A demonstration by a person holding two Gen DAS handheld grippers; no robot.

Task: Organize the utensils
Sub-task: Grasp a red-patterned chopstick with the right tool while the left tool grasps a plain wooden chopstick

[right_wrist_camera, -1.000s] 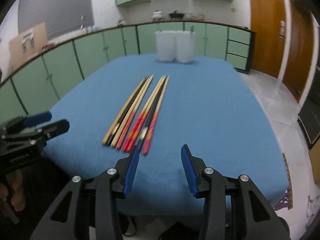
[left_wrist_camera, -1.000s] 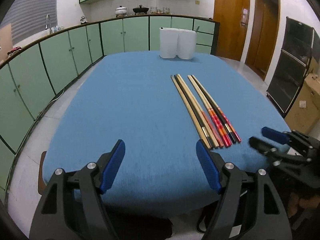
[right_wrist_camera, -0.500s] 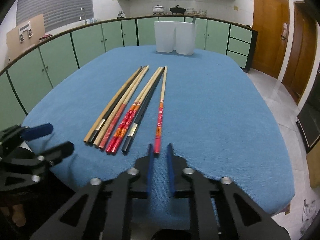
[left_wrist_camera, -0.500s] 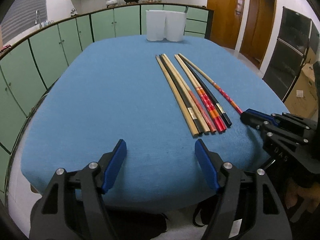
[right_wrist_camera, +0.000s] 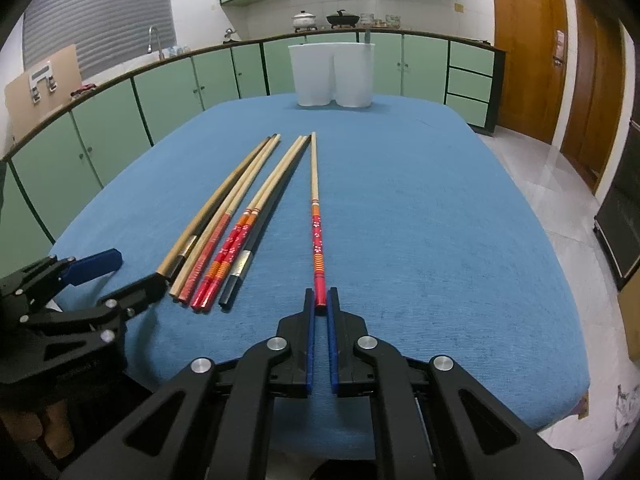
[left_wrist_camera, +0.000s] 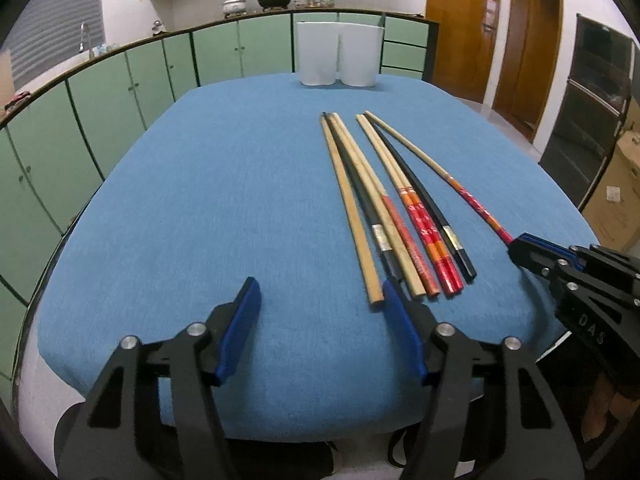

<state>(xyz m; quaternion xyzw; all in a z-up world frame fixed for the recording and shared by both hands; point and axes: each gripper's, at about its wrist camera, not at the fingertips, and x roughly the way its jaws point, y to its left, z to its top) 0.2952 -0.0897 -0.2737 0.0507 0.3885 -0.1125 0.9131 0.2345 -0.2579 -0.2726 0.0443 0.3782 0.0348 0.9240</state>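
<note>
Red-ended chopstick [right_wrist_camera: 317, 240] now apart from the bundle [right_wrist_camera: 224, 236], pinched by right gripper [right_wrist_camera: 320, 300]; left gripper [left_wrist_camera: 320, 300] closing, empty.

Even, moderately dim indoor light from overhead; shadows on the tablecloth [left_wrist_camera: 200, 200] are faint and soft. Strong fisheye distortion bows the cabinets [right_wrist_camera: 120, 120] into an arc, with black vignetting at the corners. Focus is sharp centrally; slight softness toward the edges. Mild glare on the floor [right_wrist_camera: 556, 168].
</note>
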